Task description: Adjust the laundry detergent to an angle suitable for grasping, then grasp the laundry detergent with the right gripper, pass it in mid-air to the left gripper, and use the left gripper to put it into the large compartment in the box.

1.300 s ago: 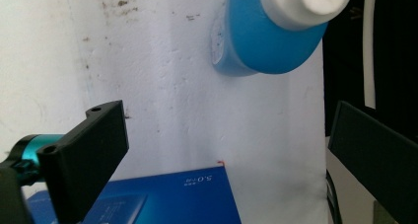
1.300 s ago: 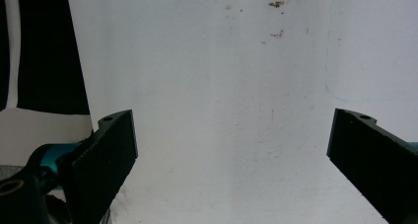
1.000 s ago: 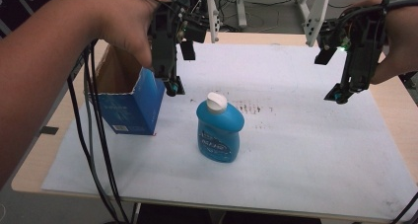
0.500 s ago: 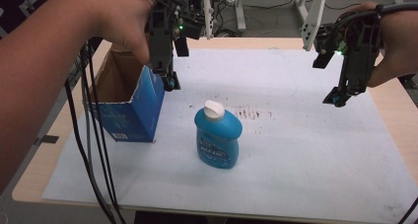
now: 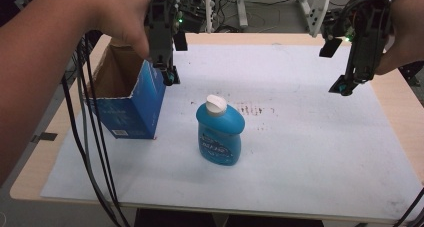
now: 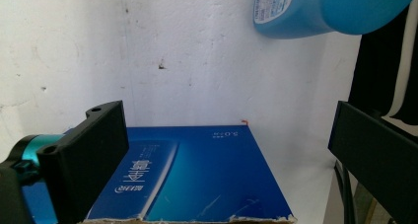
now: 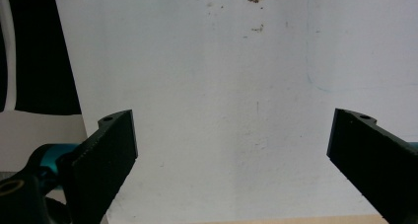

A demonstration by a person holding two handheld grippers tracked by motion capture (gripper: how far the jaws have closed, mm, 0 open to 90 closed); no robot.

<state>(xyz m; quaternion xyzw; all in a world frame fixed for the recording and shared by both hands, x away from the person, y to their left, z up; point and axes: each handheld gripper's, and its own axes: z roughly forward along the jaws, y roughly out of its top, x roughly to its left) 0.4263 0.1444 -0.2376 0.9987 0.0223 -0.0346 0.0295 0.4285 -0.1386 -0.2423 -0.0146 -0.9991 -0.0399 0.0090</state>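
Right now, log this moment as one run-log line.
left gripper: open, over blue box edge | right gripper: open, above white sheet | blue bottle: upright, untouched

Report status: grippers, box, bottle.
Left gripper open above box edge. Right gripper open, holding nothing. Bottle upright beside box, untouched. Nothing in the way.

My left tongs (image 5: 170, 77) hung wide open just beside the open blue box's (image 5: 131, 104) rim, with the blue bottle (image 5: 219, 132) standing near. Under my right tongs (image 5: 344, 87), also wide open, the white surface (image 5: 320, 137) lay bare.
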